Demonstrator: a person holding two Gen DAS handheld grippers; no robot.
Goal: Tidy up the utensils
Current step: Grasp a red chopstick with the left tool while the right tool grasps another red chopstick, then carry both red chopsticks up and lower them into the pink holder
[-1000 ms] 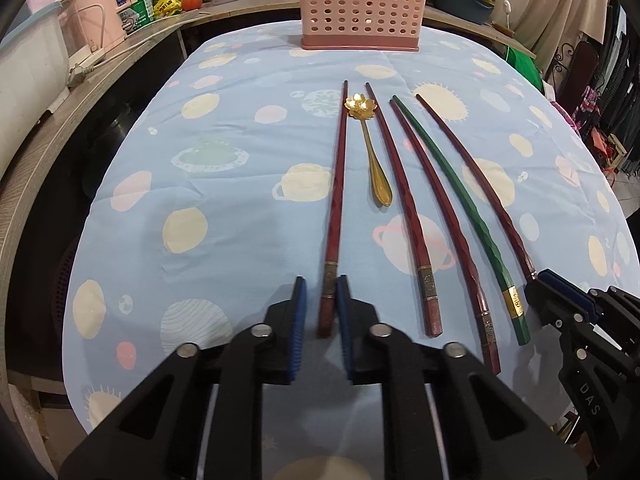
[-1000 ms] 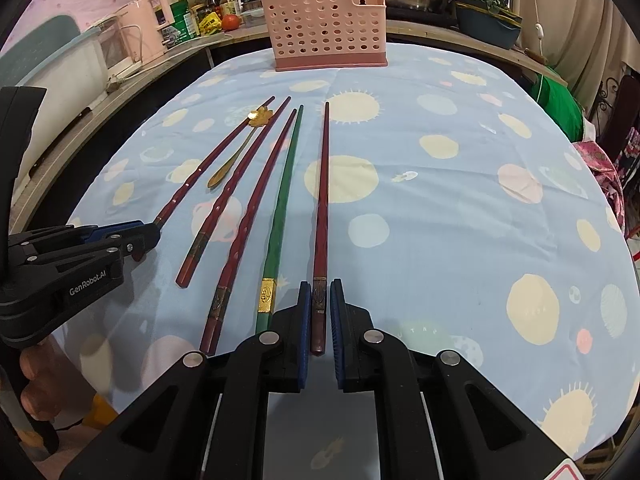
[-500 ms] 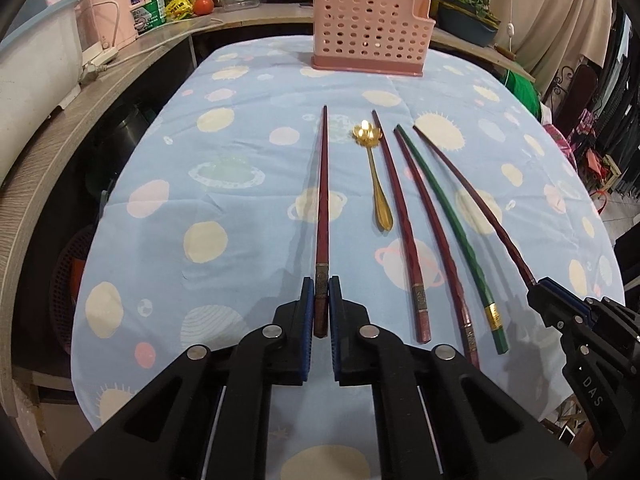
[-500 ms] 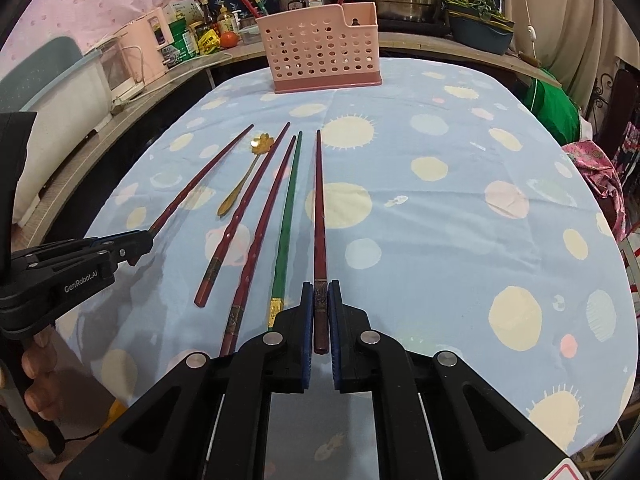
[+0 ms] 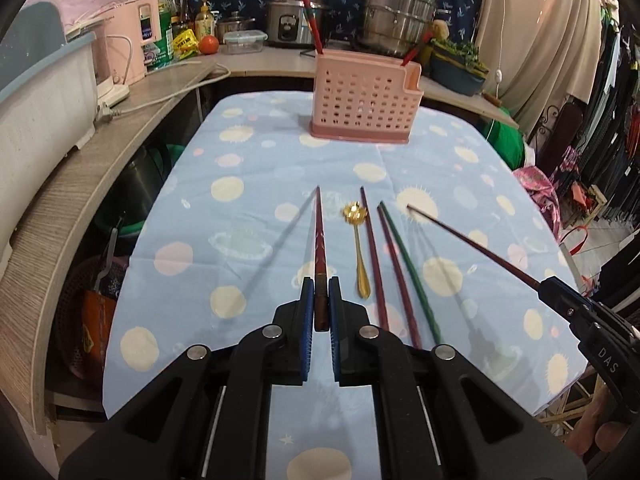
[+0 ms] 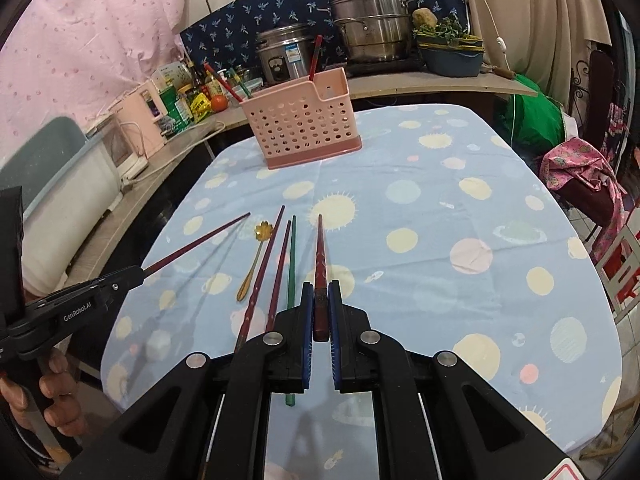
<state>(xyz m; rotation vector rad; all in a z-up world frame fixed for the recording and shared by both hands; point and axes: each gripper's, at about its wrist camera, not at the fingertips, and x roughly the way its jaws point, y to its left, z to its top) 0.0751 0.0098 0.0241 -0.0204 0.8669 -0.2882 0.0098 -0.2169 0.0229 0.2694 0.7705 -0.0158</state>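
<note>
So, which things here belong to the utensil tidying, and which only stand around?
Belong to the job:
- red chopstick in the left gripper
- red chopstick in the right gripper
- two dark red chopsticks, green chopstick, gold spoon on the cloth
- pink basket

Only standing around:
- rice cooker
- steel steamer pots
- tomato
- plastic box

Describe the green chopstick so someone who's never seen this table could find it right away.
On the blue tablecloth, in front of the pink basket, a row of sticks lies beside a gold spoon. The green chopstick is the row's rightmost; its neighbours are dark red.
</note>
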